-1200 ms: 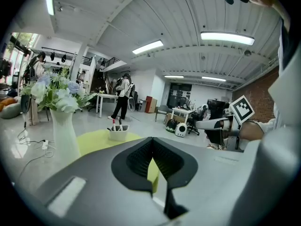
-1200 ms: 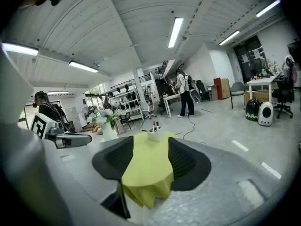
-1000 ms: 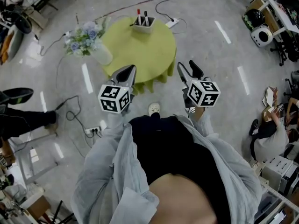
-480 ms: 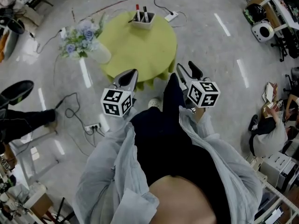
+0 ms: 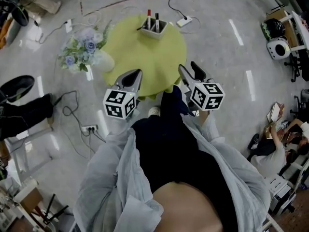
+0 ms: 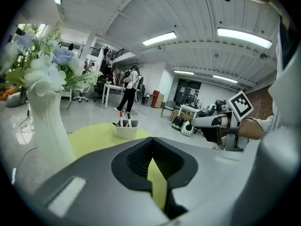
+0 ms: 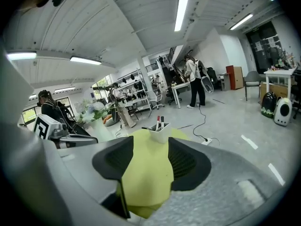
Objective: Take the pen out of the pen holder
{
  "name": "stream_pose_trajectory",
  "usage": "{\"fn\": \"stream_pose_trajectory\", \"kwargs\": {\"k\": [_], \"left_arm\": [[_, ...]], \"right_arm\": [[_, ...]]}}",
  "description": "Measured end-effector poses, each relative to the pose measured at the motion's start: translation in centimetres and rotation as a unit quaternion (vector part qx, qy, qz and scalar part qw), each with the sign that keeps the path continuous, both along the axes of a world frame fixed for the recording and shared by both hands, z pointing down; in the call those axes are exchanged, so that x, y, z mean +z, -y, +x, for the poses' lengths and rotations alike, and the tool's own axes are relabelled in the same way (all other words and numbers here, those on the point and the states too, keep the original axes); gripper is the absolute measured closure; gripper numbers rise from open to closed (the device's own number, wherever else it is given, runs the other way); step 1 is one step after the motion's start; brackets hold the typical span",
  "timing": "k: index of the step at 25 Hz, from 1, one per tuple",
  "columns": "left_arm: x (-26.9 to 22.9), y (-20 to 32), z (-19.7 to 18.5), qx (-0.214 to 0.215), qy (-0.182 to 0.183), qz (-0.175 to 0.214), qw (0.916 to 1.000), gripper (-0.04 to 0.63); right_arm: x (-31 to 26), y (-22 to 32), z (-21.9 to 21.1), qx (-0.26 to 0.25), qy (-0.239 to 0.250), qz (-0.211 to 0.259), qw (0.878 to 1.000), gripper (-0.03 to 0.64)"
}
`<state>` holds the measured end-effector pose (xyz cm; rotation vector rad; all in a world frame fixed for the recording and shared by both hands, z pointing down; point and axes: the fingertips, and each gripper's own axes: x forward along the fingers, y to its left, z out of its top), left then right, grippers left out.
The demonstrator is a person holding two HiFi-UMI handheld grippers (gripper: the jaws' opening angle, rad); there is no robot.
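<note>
A white pen holder stands at the far edge of a round yellow-green table, with a red pen and a black pen upright in it. Both grippers hover at the table's near edge, well short of the holder. My left gripper is shut with nothing in it; in its own view the holder shows far ahead. My right gripper is open and empty, and the holder sits straight beyond its jaws.
A white vase of blue and white flowers stands at the table's left side, close beside my left gripper. Cables and power strips lie on the floor around the table. A seated person is at the right.
The table and pen holder have come nearer as the person stepped forward. Both grippers keep the same pose, the left shut and the right open.
</note>
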<state>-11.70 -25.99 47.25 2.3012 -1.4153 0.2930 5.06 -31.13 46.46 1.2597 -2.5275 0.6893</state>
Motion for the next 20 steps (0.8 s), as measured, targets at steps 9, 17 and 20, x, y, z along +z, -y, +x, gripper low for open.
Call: {"fn": "stream_pose_trajectory", "kwargs": {"k": [9,17,20], "left_arm": [[0.2,8.1,0.4,-0.043,0.0,-0.013,0.999,0.577],[-0.1,13.3,-0.3,-0.088,0.0,-0.013,0.9961,0.577],[0.3,14.3,-1.1,-0.109,-0.004,-0.019,0.9938,0.577]], "right_arm": [[-0.1,10.3,-0.7,-0.055,-0.002,-0.008,0.998,0.385],[0.3,16.3,-2.9,-0.12,-0.005,-0.016,0.993,0.391],[0.9,17.8,-4.4,-0.158,-0.016,-0.021,0.987,0.391]]}}
